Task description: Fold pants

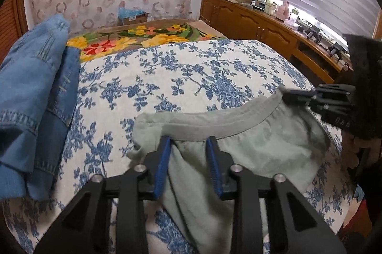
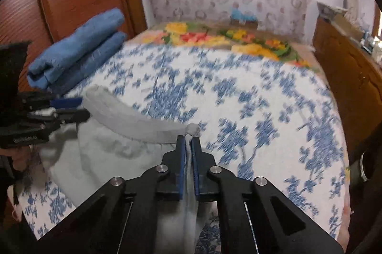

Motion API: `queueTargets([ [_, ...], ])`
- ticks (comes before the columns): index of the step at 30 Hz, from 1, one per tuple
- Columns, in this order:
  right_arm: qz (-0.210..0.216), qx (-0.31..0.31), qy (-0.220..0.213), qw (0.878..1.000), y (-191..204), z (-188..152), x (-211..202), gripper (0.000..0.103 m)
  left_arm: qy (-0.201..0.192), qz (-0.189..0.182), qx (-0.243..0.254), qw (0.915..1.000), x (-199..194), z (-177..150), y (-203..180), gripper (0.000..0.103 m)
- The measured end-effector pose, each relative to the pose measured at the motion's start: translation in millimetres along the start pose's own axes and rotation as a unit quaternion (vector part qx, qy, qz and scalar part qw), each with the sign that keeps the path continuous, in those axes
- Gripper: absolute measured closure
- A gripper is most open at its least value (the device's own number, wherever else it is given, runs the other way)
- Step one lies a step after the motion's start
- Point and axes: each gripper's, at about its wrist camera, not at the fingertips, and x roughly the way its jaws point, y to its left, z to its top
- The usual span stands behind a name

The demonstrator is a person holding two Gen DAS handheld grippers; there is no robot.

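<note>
Lifting the pants by the waistband over the bed.
Left view: left tool gapes wide, fabric slack between its fingers, no pinch. Right view: right tool clamped tight on the waistband end. Soft, light, floppy cloth; grab both waistband corners.
</note>
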Motion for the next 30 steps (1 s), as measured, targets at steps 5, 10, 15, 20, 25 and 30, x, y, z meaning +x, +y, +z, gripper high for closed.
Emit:
queueTargets([
  [5,-0.034,0.012,-0.012,0.999,-6,5,-3,0.102,-0.009,-0.001,-0.005,0.9999,5,12,2,0.087],
  [10,-0.031,0.015,0.019,0.999,-9,-1,10,0.102,-0.008,0.007,-0.004,0.9999,-1,10,-1,0.087],
  [15,-0.029,0.017,0.013,0.999,-7,-2,-1,0.084,-0.006,0.015,0.003,0.9999,-19,4,-4,0.076],
  [20,-0.025,0.016,0.016,0.999,-7,-12,-14,0.07,0.006,0.007,0.008,0.9999,-25,-6,-6,0.064],
  [25,-0.027,0.01,0.035,0.999,-4,-27,-14,0.069,0.037,0.023,0.006,0.999,-6,-19,-2,0.062],
  [30,-0.027,0.015,0.044,0.999,-5,-30,-8,0.068,0.031,0.023,-0.005,0.9992,-2,-22,-1,0.062],
])
